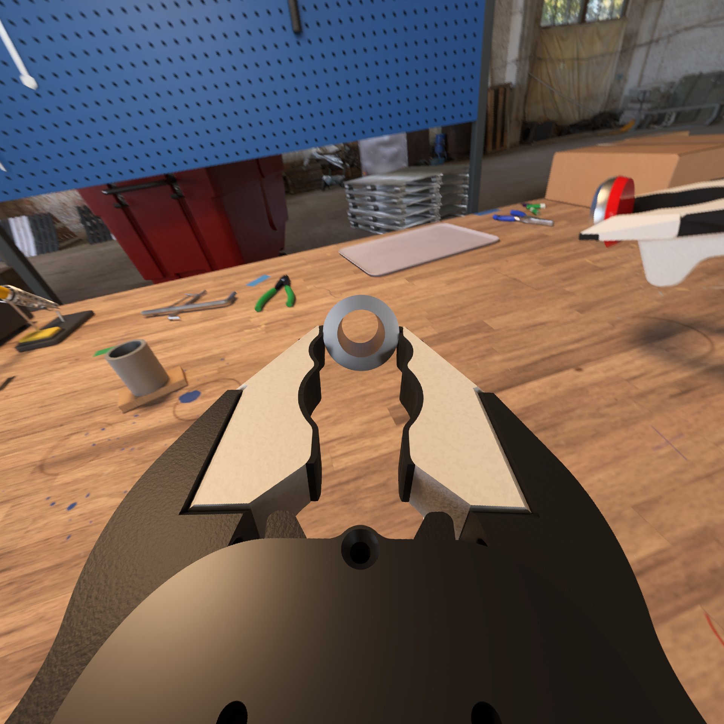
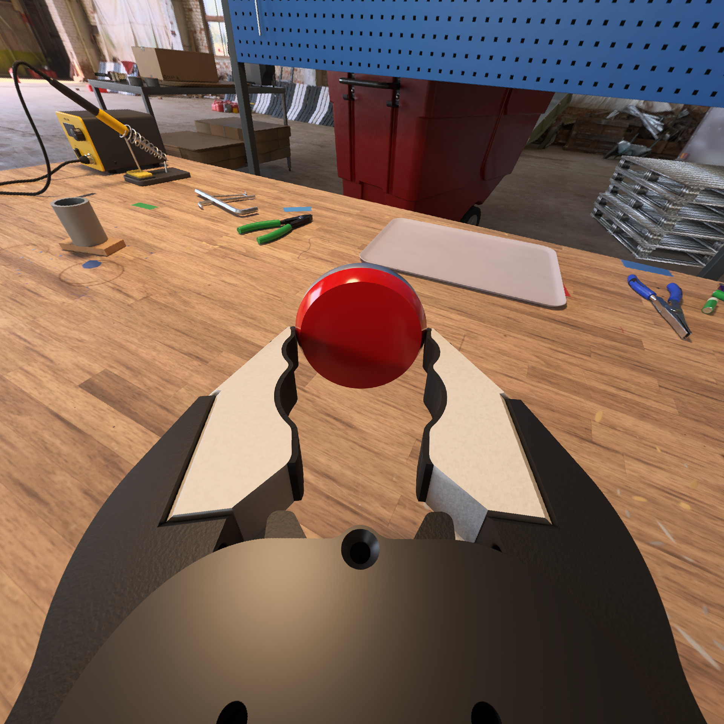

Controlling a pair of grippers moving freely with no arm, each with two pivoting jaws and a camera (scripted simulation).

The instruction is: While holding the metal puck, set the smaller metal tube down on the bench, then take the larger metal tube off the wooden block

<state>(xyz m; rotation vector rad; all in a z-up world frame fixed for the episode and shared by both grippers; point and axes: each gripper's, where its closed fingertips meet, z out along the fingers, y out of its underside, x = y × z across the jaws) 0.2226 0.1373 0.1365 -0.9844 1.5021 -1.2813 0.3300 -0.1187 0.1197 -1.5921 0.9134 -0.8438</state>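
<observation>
My left gripper (image 1: 360, 337) is shut on the smaller metal tube (image 1: 332, 337), a short grey tube seen end-on, held above the wooden bench (image 1: 509, 391). The larger metal tube (image 1: 137, 368) stands upright on the wooden block (image 1: 156, 393) to the left; it also shows in the right wrist view (image 2: 80, 223) on its block (image 2: 94, 247). My right gripper (image 2: 360, 333) is shut on the metal puck (image 2: 360, 329), a red-faced disc with a grey rim, held above the bench. That gripper and puck (image 1: 615, 200) show at the far right of the left wrist view.
A pale tray (image 2: 470, 258) lies at the back edge. Green-handled pliers (image 2: 274, 229), hex keys (image 2: 227, 203), blue-handled pliers (image 2: 662, 305) and a soldering station (image 2: 105, 141) lie on the bench. A blue pegboard (image 1: 235, 86) hangs behind. A cardboard box (image 1: 627, 164) stands at the right.
</observation>
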